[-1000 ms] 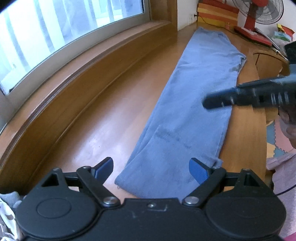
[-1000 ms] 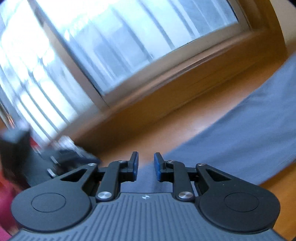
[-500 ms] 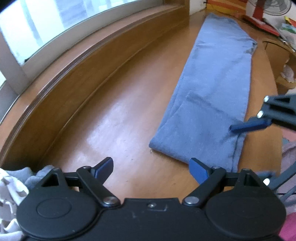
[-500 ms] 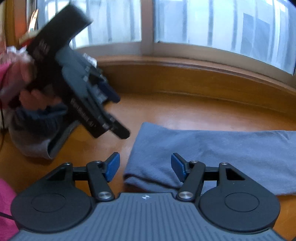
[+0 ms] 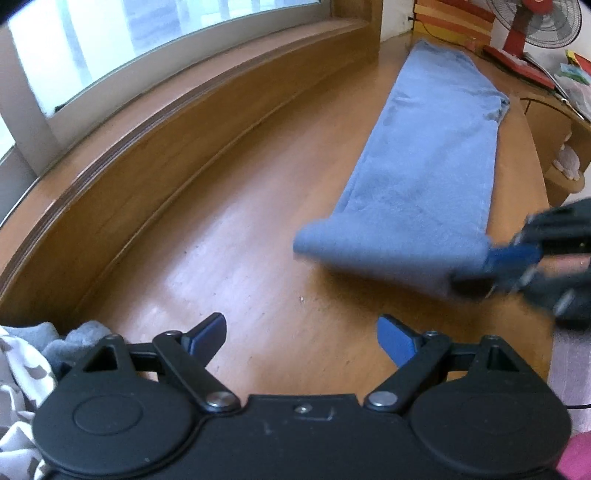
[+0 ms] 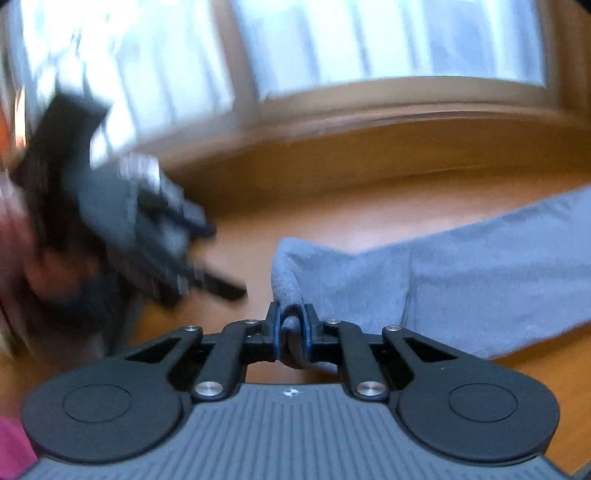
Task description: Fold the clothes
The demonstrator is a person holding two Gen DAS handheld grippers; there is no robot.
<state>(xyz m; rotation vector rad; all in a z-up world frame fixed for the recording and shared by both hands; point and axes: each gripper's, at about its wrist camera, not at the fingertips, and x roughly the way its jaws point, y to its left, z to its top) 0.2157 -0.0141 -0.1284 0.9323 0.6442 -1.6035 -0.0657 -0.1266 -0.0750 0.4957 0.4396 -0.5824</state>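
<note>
Blue-grey soft cloth, one item: the trousers [image 5: 428,184], which we find laid out long on the wooden table [image 5: 236,236], running from the near right toward the far corner beside the window sill [image 5: 207,110]. The near end is lifted off the table and curls over at its corner.

Right tongs [image 6: 291,328]: we record their jaws as closing, with a bunched fold of the trousers' near corner between the blue pads [image 6: 275,325], which press on it from both sides. In the left wrist view the same tongs [image 5: 491,269] come in from the right edge, blurred, gripping that corner.

Left tongs [image 5: 301,338]: spread wide, nothing between the blue fingertips [image 5: 210,332], hanging over bare wood short of the trousers' near end. In the right wrist view they [image 6: 218,266] appear as a dark blurred shape at the left, apart from the cloth.

Other items we note: a heap of grey and patterned laundry [image 5: 29,354] at the near left edge of the table; a red standing fan [image 5: 532,26] beyond the far end; stacked orange and red boards [image 5: 450,18] by the wall; a window [image 6: 332,44] behind the sill.
</note>
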